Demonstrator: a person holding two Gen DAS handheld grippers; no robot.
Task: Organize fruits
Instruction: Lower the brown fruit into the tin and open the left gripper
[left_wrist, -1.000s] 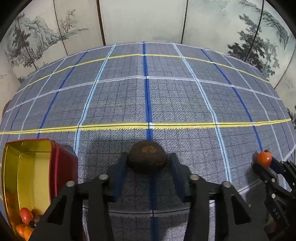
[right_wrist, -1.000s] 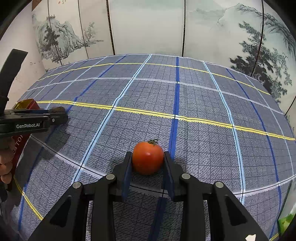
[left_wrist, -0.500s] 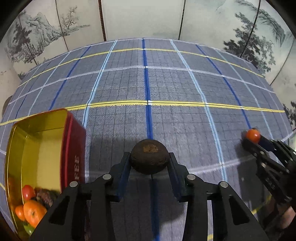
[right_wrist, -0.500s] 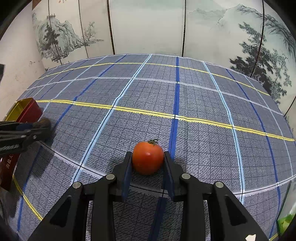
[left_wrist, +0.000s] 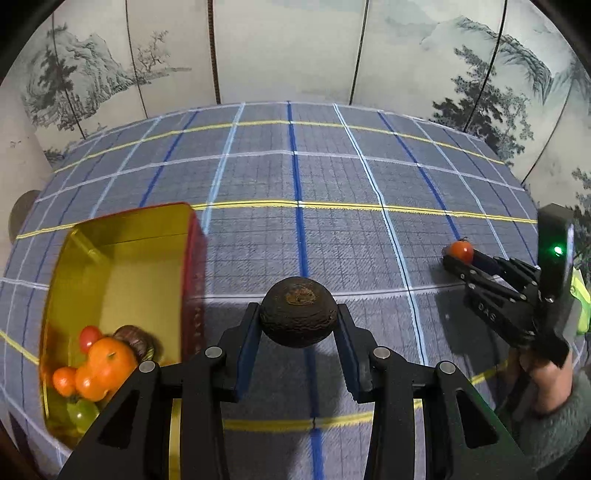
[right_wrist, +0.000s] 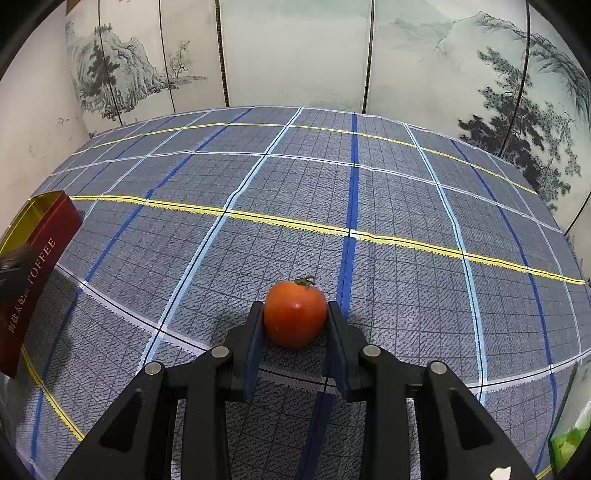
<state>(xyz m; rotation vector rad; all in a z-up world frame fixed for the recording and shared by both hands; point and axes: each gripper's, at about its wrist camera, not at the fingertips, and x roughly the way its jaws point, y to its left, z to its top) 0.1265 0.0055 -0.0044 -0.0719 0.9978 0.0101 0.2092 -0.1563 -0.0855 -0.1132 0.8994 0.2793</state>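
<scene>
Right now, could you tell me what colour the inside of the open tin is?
Shiny gold-yellow inside the tin; red outside. Left wrist view shows it best.

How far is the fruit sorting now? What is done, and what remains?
Done: several fruits already lie in the tin. In hand: the left gripper is shut on a dark brown fruit beside the tin; the right gripper is shut on a tomato on the cloth. Left: both still have to go into the tin.

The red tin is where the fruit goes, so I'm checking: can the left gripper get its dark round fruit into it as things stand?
Probably yes. The tin sits open-topped just beside the left gripper, nothing lies between, and its far half is bare.
</scene>
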